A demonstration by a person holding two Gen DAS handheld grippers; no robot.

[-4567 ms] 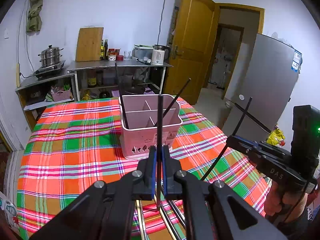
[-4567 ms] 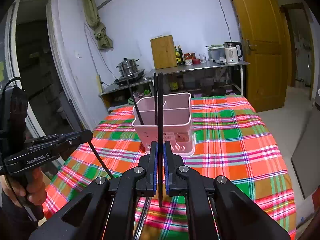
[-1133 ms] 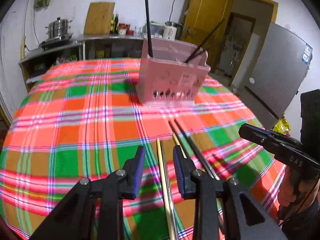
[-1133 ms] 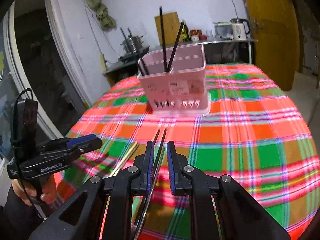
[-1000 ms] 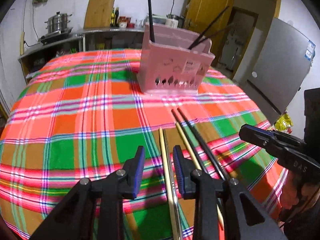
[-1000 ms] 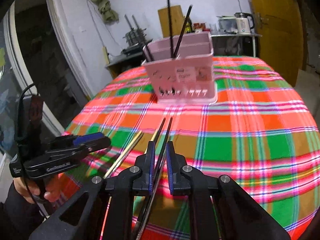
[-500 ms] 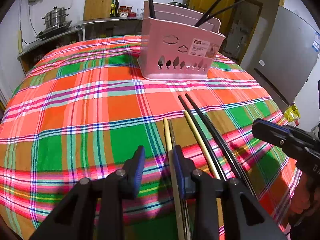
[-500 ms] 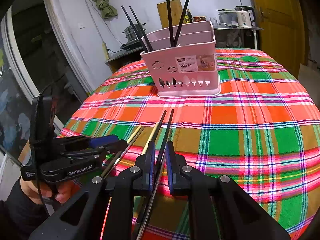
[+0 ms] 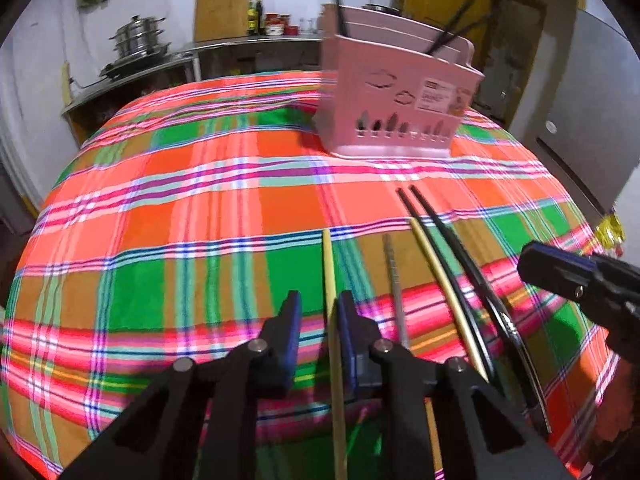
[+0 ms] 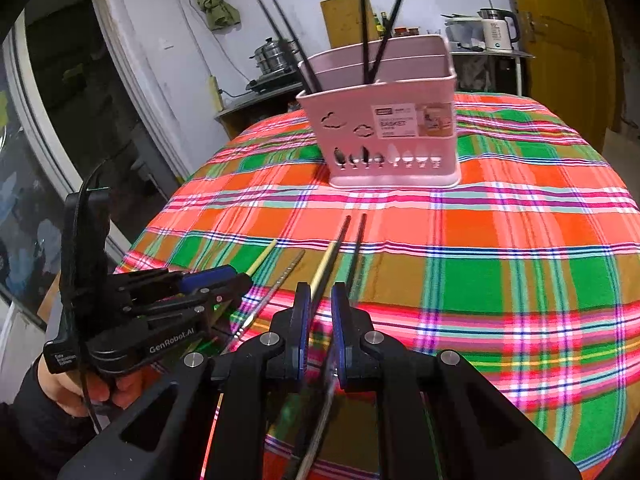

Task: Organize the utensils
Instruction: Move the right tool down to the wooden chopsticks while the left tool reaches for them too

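The counter (image 9: 168, 216), under a plaid cloth, carries a pink utensil basket (image 10: 384, 128) already holding black chopsticks upright. Near the edge, loose chopsticks lie side by side. The left hand-held gripper (image 9: 318, 316) has just been closing around the pale chopstick (image 9: 329, 264), not yet pinching; the right hand-held gripper (image 10: 320, 312) is nearly closed around a black chopstick (image 10: 356, 248), apparently for lifting.

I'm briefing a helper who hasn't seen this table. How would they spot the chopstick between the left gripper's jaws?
Start at the pink basket on the plaid tablecloth; chopsticks lie in a row in front of it. Take the leftmost one: the pale yellow chopstick, apart from the grey, gold and black ones to its right.
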